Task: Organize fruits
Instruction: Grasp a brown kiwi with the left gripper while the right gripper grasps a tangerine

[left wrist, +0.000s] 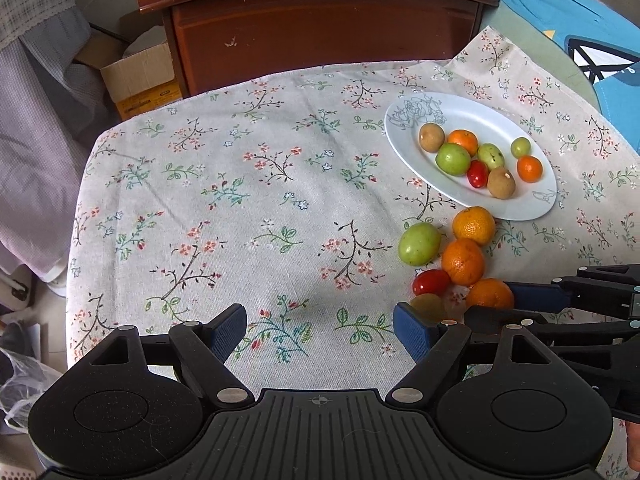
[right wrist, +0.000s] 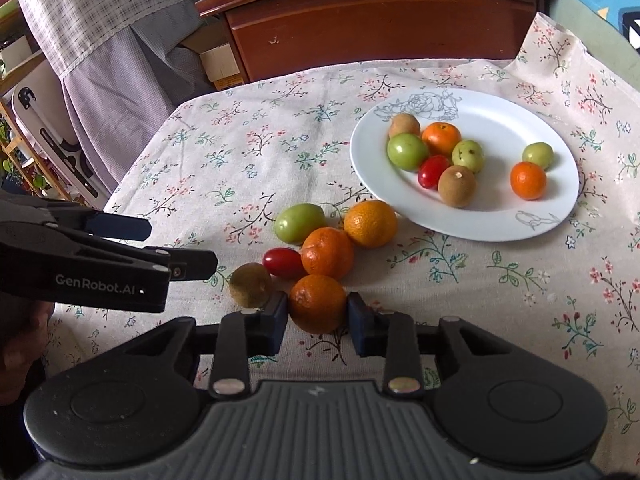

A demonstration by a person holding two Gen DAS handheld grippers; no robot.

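Right claw [right wrist: 317, 316] narrowed around nearest orange [right wrist: 318, 303], pads at its two sides, seemingly touching; orange on cloth [right wrist: 224, 152], nearest fruit of loose pile short of white plate [right wrist: 472, 224]. Likely firm, light, round, prone to roll: squeeze gently across widest middle. Peel deep orange, dimpled, slightly scuffed. Left claw [left wrist: 320, 330] wide open, empty.

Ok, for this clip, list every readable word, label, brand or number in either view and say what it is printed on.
"GenRobot.AI": white lettering on the side of the left gripper, seen from the right wrist.
Yellow label on the cardboard box: print too small and blurred to read.
Green item on top of the wooden cabinet: some digits at its edge, too blurred to read.
White plate: only line drawings, no text.
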